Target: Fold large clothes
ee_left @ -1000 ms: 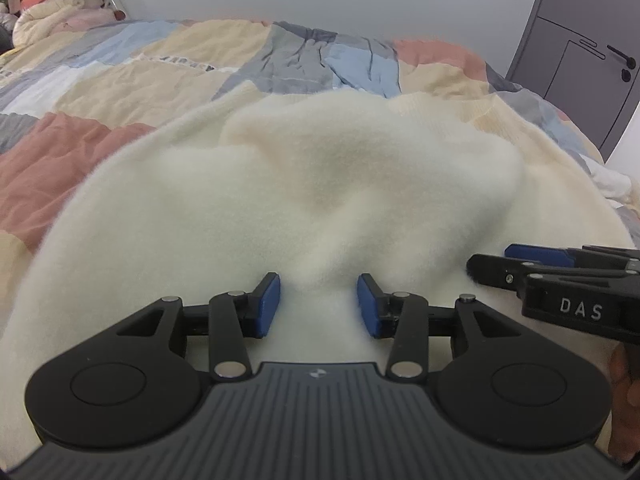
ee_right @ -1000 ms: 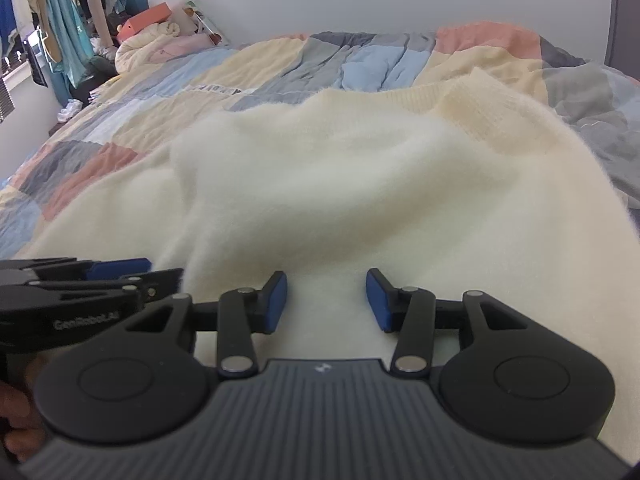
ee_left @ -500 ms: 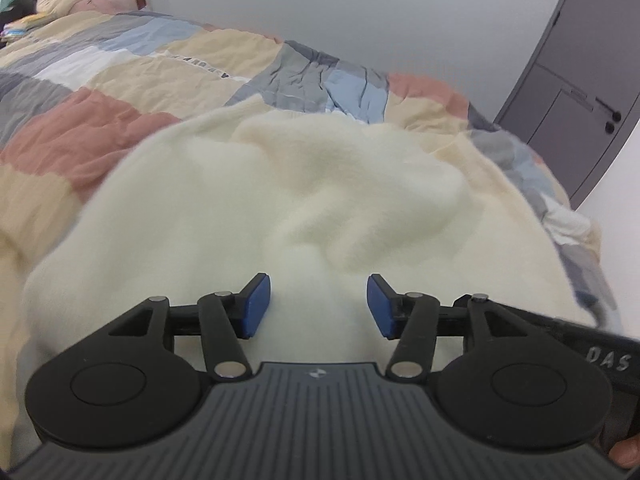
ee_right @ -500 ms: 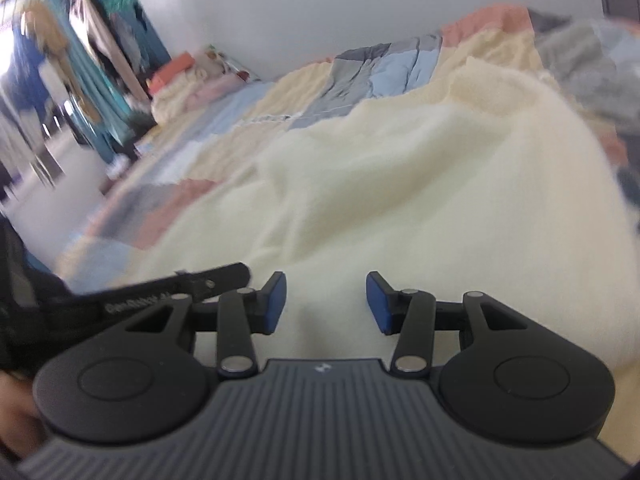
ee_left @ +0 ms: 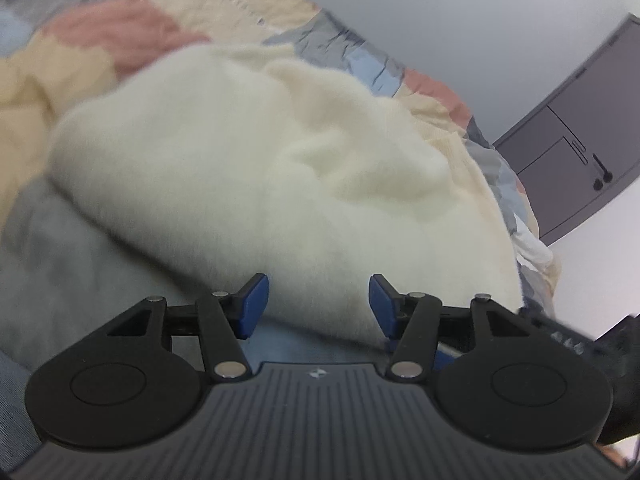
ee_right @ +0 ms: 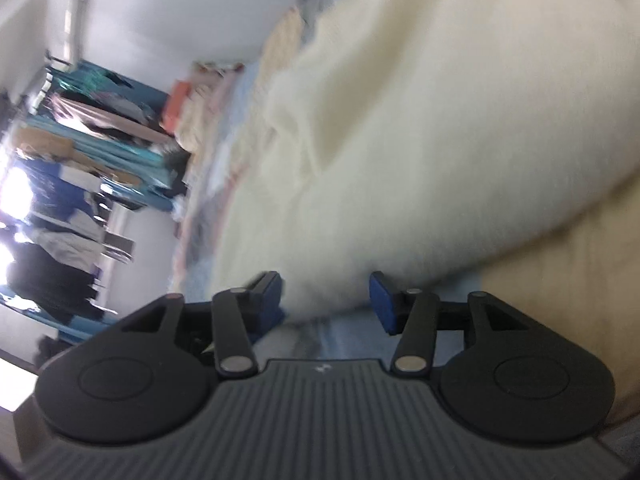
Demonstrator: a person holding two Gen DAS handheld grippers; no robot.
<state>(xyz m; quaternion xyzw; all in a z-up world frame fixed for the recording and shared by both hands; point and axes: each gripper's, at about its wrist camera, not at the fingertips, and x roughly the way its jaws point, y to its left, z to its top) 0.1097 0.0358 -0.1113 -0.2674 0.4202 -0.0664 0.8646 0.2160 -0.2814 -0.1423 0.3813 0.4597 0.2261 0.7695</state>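
The cream fleece garment is spread on the patchwork bed, at 12 o'clock of both tools. The left hand-held gripper and right hand-held gripper are parted, recently widening, nothing clamped. The right view is blurred; the garment's edges are cut off.

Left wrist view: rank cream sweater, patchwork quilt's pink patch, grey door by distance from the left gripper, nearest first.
From the left gripper:
1. Cream sweater, its near edge lying between the open jaws.
2. Pink patch of the quilt, beyond the sweater, upper left.
3. Grey door, far right, past the bed.
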